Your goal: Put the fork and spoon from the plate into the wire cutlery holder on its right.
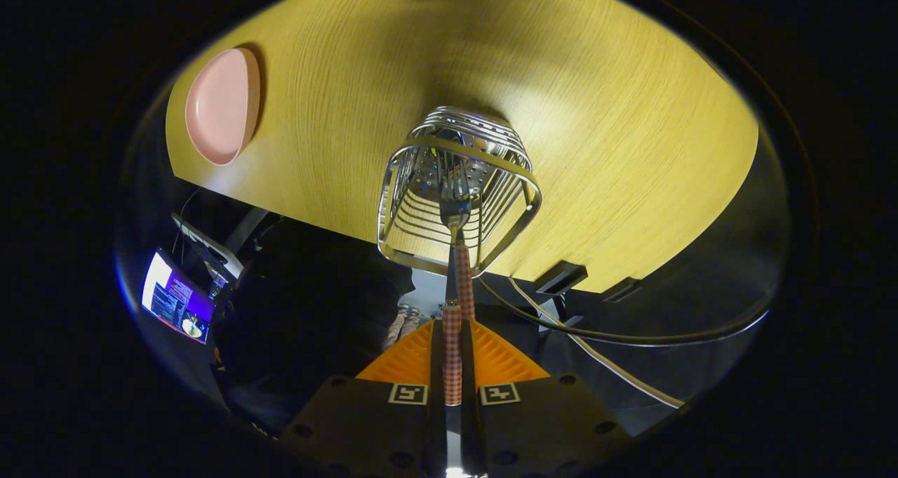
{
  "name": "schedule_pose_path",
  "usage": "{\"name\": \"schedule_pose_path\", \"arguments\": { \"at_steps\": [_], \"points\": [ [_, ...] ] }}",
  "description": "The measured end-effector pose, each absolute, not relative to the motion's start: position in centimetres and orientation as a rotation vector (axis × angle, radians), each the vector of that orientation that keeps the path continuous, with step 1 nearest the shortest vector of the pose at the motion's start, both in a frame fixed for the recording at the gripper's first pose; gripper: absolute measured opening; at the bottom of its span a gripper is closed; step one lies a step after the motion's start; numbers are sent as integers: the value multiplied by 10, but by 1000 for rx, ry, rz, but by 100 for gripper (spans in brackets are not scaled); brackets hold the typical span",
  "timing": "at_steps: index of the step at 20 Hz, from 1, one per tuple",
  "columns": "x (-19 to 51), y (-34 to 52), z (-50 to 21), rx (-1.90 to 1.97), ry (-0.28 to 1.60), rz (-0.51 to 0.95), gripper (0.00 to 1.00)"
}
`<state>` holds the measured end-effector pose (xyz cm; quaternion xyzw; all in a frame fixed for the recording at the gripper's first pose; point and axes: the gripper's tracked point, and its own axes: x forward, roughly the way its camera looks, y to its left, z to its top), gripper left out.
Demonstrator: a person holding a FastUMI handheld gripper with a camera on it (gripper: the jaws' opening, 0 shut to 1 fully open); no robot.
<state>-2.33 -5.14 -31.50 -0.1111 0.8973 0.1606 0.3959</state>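
Note:
The wire cutlery holder [459, 183] stands on the yellow wooden table [596, 113], just ahead of my fingers, and I look into its mouth. My gripper [452, 327] is shut on a red-and-white checked cutlery handle [452, 355] that points toward the holder. A second checked handle [464, 281] runs beside it up to the holder's rim. A fork head [454, 208] sits inside the holder with its tines pointing inward. I cannot tell which handle belongs to it. The pink plate [221, 106] lies far off to the left with nothing on it.
The table's near edge runs just behind the holder. Cables [596, 337] and dark brackets [559, 278] hang below it on the right. A lit screen [175, 299] and a dark-clothed person [316, 302] are below on the left.

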Motion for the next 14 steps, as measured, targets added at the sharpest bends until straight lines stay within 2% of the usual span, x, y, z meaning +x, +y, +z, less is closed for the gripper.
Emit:
{"name": "schedule_pose_path", "arguments": {
  "at_steps": [7,9,11,12,14],
  "points": [
    [-11,-38,-324,-252,2257,419,16],
    [-7,-38,-324,-242,2237,428,21],
    [-5,-40,-323,-229,2206,438,35],
    [-3,-38,-322,-220,2179,442,47],
    [1,-39,-318,-191,2107,465,58]
  ]
}}
